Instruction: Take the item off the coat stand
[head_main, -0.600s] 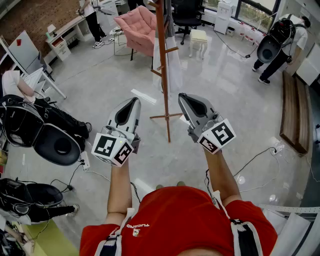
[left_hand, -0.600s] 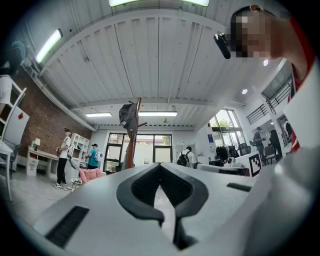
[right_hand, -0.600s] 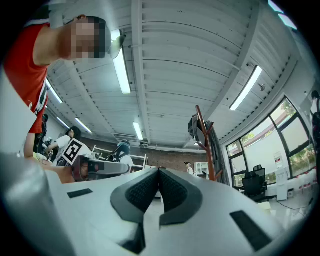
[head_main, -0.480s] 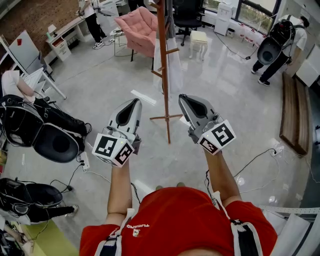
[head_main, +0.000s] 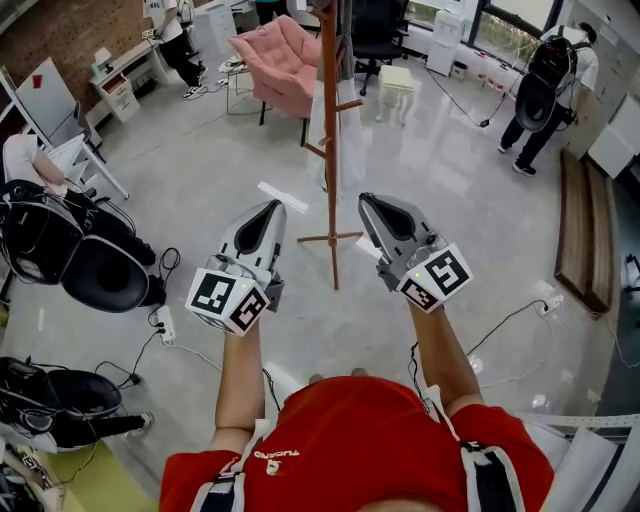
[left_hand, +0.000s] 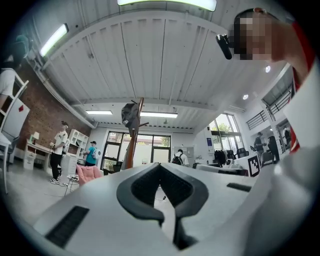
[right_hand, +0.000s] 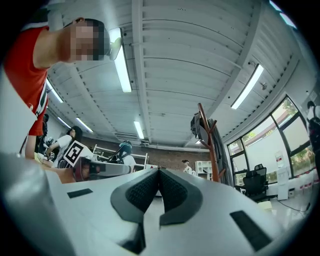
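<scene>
— What are the jaws doing?
— Both pairs are pressed together with nothing between them. The left gripper (head_main: 270, 205) and the right gripper (head_main: 366, 200) are held side by side, tilted a little upward.
— And the thing to fetch?
— A dark item (left_hand: 130, 114), cap-like, hangs at the top of the wooden coat stand (head_main: 331, 150). The stand rises between and beyond the grippers, touching neither. A pink armchair (head_main: 278, 55) stands further back.
</scene>
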